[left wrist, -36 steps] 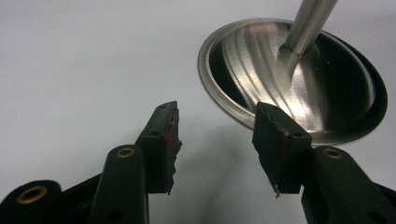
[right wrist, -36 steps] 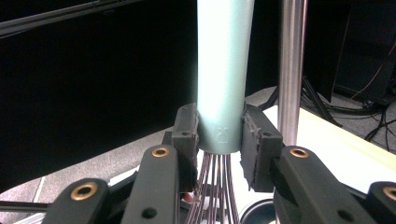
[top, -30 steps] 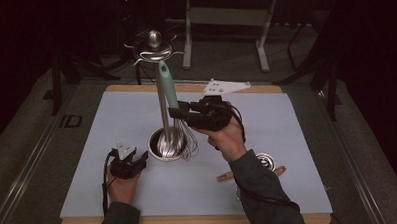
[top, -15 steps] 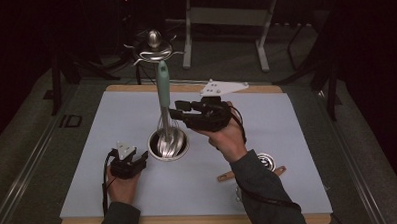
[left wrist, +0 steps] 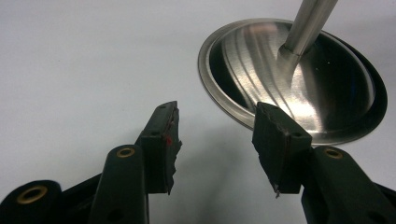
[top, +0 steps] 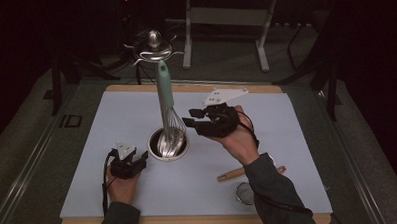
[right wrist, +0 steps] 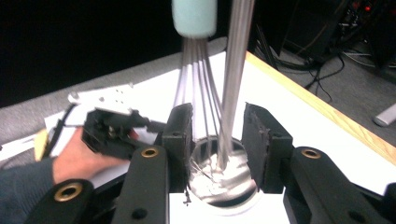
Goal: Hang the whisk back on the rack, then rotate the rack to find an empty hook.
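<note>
Whisk: stands nearly upright in the steel cup, its pale green handle up and its wire loops down inside; in the right gripper view the wires fan downward from the handle into the cup.
Steel cup: sits on the white mat, left of centre; a steel rod also stands in it beside the whisk wires, its foot on the cup's shiny floor in the left gripper view.
Right gripper: held just right of the whisk, above the mat, jaws parted and empty; in its own view the rod and the whisk wires show through the gap between the jaws, with the cup beyond.
Left gripper: low over the mat, just left of the cup; its jaws stand wide apart, gripping nothing, one tip close to the cup's rim.
White mat: covers a wooden board.
Wooden-handled strainer: lies on the mat near the right forearm, well apart from the cup.
</note>
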`<state>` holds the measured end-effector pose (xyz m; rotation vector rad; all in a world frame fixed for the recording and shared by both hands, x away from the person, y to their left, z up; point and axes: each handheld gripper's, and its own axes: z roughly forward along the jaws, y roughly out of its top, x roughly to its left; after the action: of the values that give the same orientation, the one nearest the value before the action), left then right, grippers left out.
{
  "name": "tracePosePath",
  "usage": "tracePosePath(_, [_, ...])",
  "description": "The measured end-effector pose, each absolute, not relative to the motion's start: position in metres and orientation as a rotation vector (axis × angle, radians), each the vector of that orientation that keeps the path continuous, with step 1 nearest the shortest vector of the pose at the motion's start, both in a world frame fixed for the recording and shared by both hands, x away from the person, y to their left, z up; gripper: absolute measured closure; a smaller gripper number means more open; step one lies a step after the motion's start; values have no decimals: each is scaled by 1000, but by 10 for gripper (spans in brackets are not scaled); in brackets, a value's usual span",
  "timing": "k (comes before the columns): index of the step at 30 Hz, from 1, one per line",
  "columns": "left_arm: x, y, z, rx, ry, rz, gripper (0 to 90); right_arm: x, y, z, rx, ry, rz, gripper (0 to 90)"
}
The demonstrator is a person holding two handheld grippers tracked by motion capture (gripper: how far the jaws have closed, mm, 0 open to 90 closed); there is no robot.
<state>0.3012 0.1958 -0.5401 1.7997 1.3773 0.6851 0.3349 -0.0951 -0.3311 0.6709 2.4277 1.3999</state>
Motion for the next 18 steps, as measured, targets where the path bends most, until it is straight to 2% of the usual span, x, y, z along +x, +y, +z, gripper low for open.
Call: tracePosePath(18, [295, 201, -539, 1719, 1365, 687, 522, 333, -155, -388, 812, 2461, 1127, 558])
